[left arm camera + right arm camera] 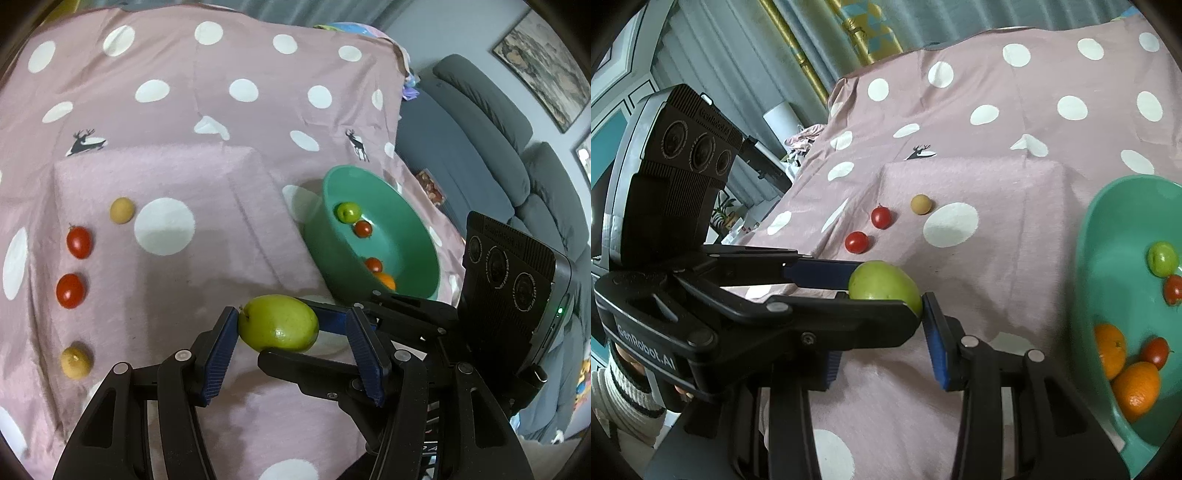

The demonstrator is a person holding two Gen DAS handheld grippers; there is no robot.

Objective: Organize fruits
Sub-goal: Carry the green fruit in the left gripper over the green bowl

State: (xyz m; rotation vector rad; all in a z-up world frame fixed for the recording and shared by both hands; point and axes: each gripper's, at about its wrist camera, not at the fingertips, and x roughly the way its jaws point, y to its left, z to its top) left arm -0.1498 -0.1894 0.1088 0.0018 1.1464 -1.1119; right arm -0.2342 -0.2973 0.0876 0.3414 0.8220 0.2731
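A large green fruit (279, 324) is held between grippers above the pink dotted cloth. In the left wrist view my left gripper (291, 328) stands open around it, its left pad touching the fruit, its right pad apart. The right gripper (325, 325) comes in from the right and is shut on the fruit. In the right wrist view the fruit (884, 286) is hemmed in by the left gripper's fingers (820, 275) crossing from the left and my right gripper (886, 332). A teal bowl (406, 236) (1089, 258) holds a small green fruit, cherry tomatoes and oranges.
On the cloth at left lie two cherry tomatoes (78, 242) (70, 290) and two tan round fruits (122, 209) (75, 360). A grey sofa (480, 147) stands to the right beyond the cloth's edge. Curtains (738, 74) hang at the far left.
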